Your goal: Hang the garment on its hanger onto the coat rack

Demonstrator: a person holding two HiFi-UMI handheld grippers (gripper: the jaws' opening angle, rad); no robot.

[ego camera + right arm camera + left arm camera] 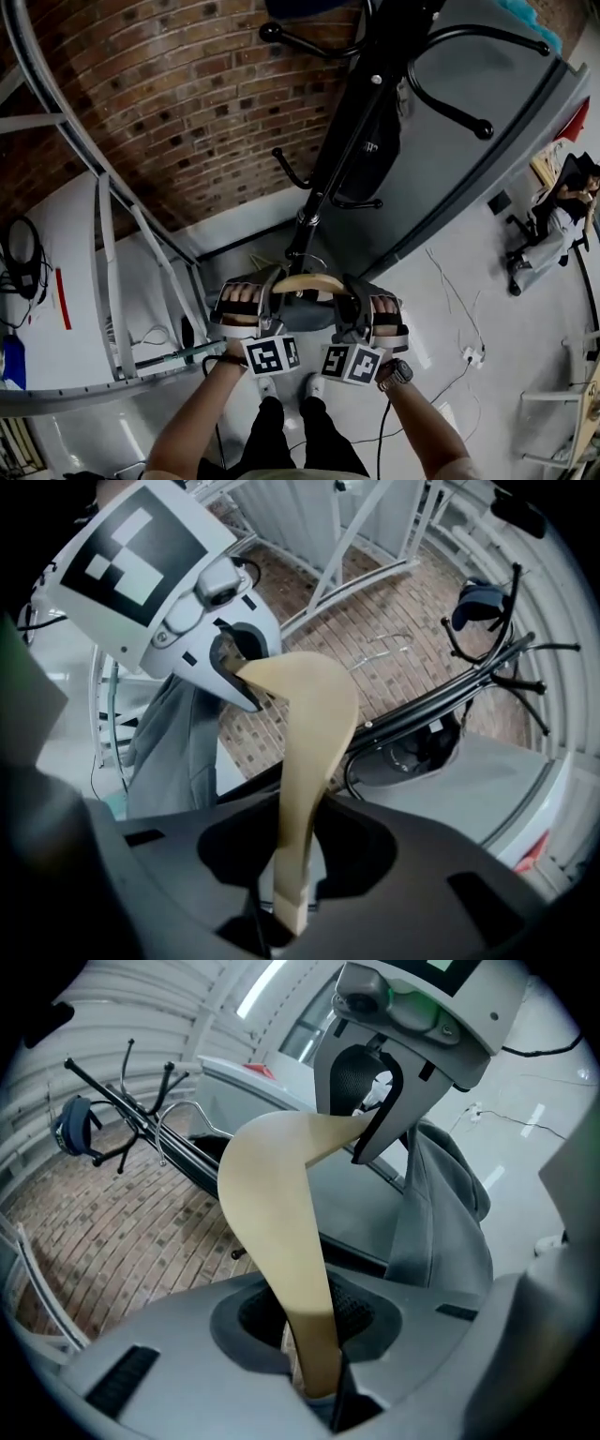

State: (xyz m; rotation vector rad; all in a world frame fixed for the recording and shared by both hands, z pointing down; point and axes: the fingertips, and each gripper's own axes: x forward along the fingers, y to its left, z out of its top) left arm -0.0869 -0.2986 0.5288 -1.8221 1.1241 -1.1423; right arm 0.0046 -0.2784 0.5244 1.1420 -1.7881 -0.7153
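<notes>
Plainly the hanging has not been done yet: the wooden hanger [309, 281] is in the air between both tools, just short of the black coat rack [349, 141], and as far as the pictures show it rests on none of the rack's curved arms [441, 103], which are farther off and higher. The grey garment [436, 1213] is already on the hanger and droops from its right shoulder. I judge that the whole lift and hook-on is left to do, along with letting go. The left gripper [317, 1382] is clamped on the hanger's left end, the wood pinched between its jaws; the right gripper [286, 916] is likewise closed on the right end. Both bare forearms reach forward from the near edge of the head view, side by side with the wrists close together. The tools are held level in front of the body, their marker cubes turned up toward the camera, and there is a watch [396, 373] on the right wrist.
</notes>
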